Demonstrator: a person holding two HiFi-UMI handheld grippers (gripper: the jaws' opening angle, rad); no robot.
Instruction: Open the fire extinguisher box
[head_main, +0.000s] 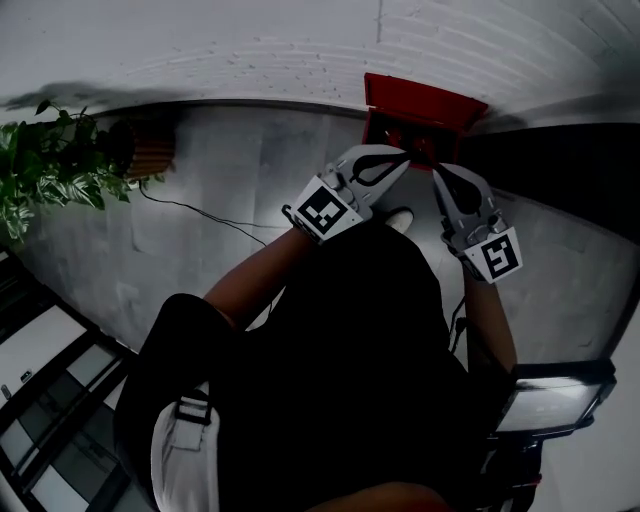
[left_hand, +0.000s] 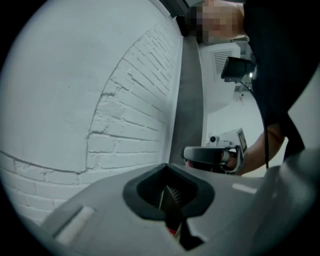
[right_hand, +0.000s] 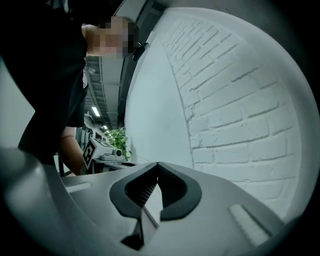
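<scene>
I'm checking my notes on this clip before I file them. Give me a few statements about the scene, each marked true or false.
1. The red metal fire extinguisher box sits at the foot of the white brick wall. True.
2. The green leafy plant stands at the right of the head view. False: it is at the left.
3. The right gripper has its jaws wide apart. False: they are shut.
4. The left gripper and the right gripper both point their tips at the red box. True.
5. A thin black cable lies on the grey floor. True.
</scene>
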